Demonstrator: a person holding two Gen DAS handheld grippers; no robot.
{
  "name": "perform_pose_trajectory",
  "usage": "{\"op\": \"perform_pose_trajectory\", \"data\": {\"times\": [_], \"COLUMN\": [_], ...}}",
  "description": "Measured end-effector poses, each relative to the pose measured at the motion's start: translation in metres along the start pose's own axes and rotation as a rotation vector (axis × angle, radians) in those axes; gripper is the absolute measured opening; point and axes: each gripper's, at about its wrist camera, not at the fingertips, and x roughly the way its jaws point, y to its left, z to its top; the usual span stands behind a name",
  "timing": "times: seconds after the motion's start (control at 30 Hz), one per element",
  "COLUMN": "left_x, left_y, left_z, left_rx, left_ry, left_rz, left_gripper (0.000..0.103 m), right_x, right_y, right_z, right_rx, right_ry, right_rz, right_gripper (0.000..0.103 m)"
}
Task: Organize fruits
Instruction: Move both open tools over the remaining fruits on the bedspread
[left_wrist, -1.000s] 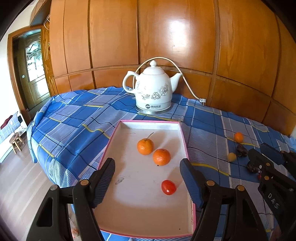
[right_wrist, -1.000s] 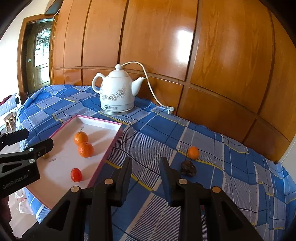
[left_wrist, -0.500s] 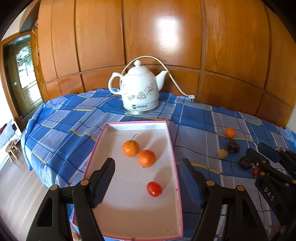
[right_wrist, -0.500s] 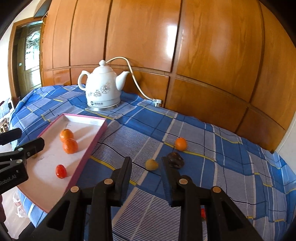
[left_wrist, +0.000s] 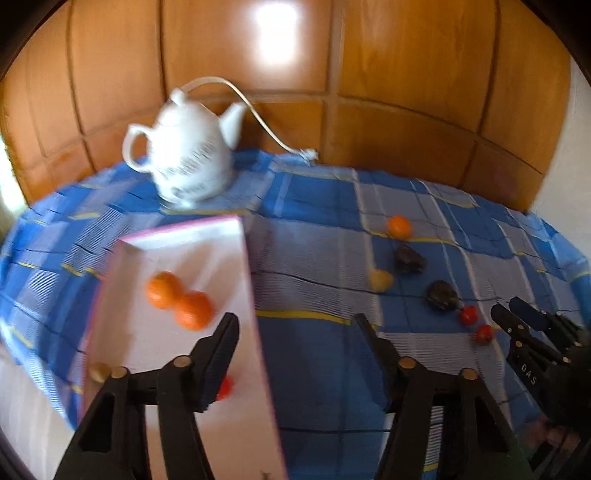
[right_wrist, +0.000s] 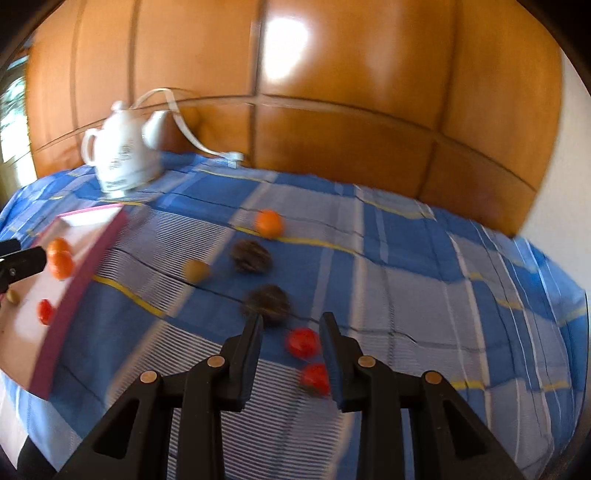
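The right gripper hangs with its jaws moderately spread and nothing between them, pointed down at the loose fruit so that one red tomato sits just ahead of its fingertips and a second tomato lies by the inner face of its right finger. That aim suggests a tomato is the next pick.

The left gripper is spread wider and also empty. It hovers over the right edge of the pink-rimmed tray, probably waiting beside the drop-off place. Ahead of its left finger, inside the tray, two oranges touch each other; a red tomato peeks from behind that finger, and a small yellowish fruit lies further left.

Beyond the right gripper's tips lie two dark wrinkled fruits, a yellowish fruit and a lone orange — all still on the cloth.

The surface is a blue checked tablecloth with yellow lines. A white kettle with its cord stands at the back against glossy wooden wall panels. Both views are blurred.
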Motion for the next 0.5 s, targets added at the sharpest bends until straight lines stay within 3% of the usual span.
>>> {"op": "perform_pose_trajectory", "data": {"times": [0.13, 0.37, 0.5], "left_x": [0.017, 0.042, 0.056], "left_y": [-0.012, -0.030, -0.042], "left_z": [0.002, 0.014, 0.023], "left_rx": [-0.001, 0.018, 0.046], "left_ry": [0.049, 0.098, 0.110], "left_rz": [-0.085, -0.148, -0.194], "left_gripper": [0.059, 0.059, 0.041], "right_x": [0.001, 0.006, 0.007], "right_y": [-0.032, -0.052, -0.057], "right_z": [-0.012, -0.025, -0.029], "right_rx": [0.078, 0.137, 0.155], "right_ry": [0.029, 0.074, 0.082], "right_rz": [-0.021, -0.010, 0.005], "right_gripper": [0.032, 0.032, 0.032]}}
